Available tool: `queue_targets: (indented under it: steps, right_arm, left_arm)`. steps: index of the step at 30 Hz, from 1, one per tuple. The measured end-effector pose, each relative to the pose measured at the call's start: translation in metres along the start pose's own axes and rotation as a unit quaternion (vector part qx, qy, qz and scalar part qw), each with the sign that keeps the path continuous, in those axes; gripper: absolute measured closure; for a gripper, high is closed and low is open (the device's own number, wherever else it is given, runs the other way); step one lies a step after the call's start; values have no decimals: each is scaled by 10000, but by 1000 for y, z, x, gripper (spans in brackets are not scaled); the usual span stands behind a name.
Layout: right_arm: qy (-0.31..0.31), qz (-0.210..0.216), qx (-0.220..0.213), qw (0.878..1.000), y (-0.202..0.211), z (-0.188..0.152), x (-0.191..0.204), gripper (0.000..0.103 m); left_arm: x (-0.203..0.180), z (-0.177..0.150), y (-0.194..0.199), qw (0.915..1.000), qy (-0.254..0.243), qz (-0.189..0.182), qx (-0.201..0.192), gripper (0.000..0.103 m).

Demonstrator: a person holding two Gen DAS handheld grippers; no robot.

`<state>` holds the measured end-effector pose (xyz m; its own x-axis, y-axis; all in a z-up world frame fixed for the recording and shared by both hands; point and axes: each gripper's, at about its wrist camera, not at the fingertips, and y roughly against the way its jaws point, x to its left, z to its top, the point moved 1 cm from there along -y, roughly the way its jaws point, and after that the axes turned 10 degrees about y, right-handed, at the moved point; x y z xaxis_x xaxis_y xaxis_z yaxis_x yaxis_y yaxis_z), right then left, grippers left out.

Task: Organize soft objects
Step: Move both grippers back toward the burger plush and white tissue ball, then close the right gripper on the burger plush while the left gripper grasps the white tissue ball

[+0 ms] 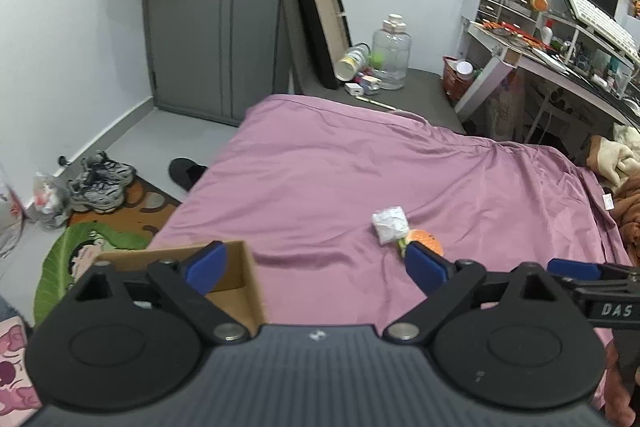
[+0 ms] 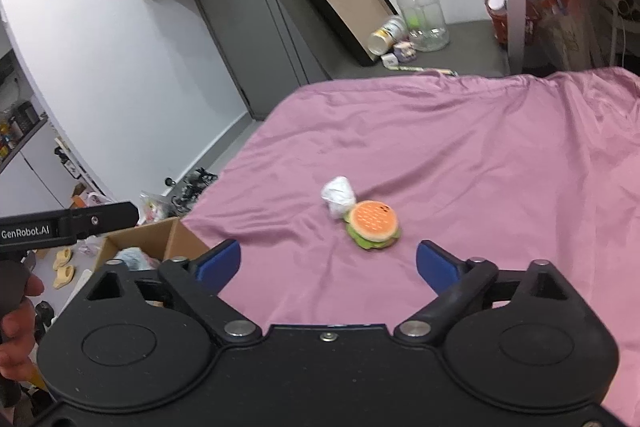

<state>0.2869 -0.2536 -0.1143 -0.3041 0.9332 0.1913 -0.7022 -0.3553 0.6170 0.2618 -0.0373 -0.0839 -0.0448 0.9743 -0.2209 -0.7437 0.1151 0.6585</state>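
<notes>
So both grippers are hovering over the bed [image 2: 460, 147], which has a pink sheet pulled across it. The right gripper [image 2: 328, 261] has its blue pads spread wide with nothing between them, and the little burger plush [image 2: 373, 223] sits on the sheet just ahead of it, roughly centred between the pads. Right up against the burger plush, on its far-left side, is a crumpled white wad [image 2: 338, 195], the two touching. The left gripper [image 1: 316, 261] is spread wide too, empty as well; from its camera the burger plush [image 1: 430, 241] is mostly hidden behind its right pad, with the white wad [image 1: 390, 225] peeking out just beyond. A cardboard box [image 1: 240, 287] sits open at the bed's near-left edge, well to the left of the burger plush, and the right camera shows some soft-looking stuff already inside, can't tell what exactly. A hand [image 2: 18, 315] shows at the left edge of the right view, gripping the left gripper's handle.
</notes>
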Motion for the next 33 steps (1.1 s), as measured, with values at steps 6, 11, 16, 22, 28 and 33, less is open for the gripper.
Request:
queue_targets:
  steps: [6,11,16,22,28,33]
  right_arm:
    - [-193,-112,143,9996,-21,-1,-24,21]
    - [-325,-54,314,9990,-46,-1,-41,32]
    - [-167,72,466,9987,-73,1,-44,32]
    - [398,187,680,9967,-107,7,-40,32]
    - [617,221,853,9942,-136,10,-42,32]
    - [782,222,970,9920,-156,7,-41,32]
  left_arm:
    - [-20,1,-39,9996,-104,-164,228,21]
    - [-35,4,-70,9986,-173,-223,442,28]
    - [-40,7,-98,9974,-152,-192,673,32]
    - [-33,11,-127,9953,92,-84,964,41]
    - [-36,17,-153,9925,316,-89,1180,43]
    - [-40,20,-177,9895,516,-55,1346,42]
